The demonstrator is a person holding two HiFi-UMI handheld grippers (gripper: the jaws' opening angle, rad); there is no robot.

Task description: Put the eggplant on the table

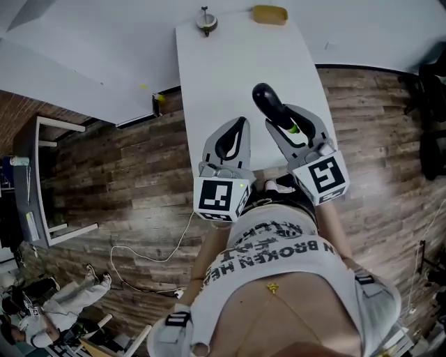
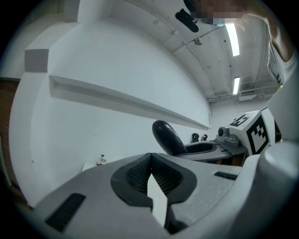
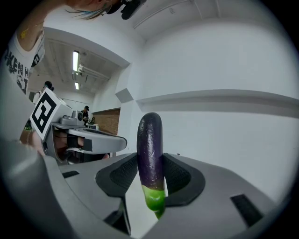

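A dark purple eggplant with a green stem end is clamped between the pads of my right gripper, its rounded tip sticking out past the jaws over the near half of the white table. In the right gripper view the eggplant stands upright between the pads, green end toward the camera. My left gripper hovers just to its left, shut and empty. From the left gripper view, the left gripper has its tips together, with the eggplant to the right.
At the table's far end a small round object with a stem and a yellow object lie near the wall. The floor is wood planks, with a white cable to the left and a white frame beyond.
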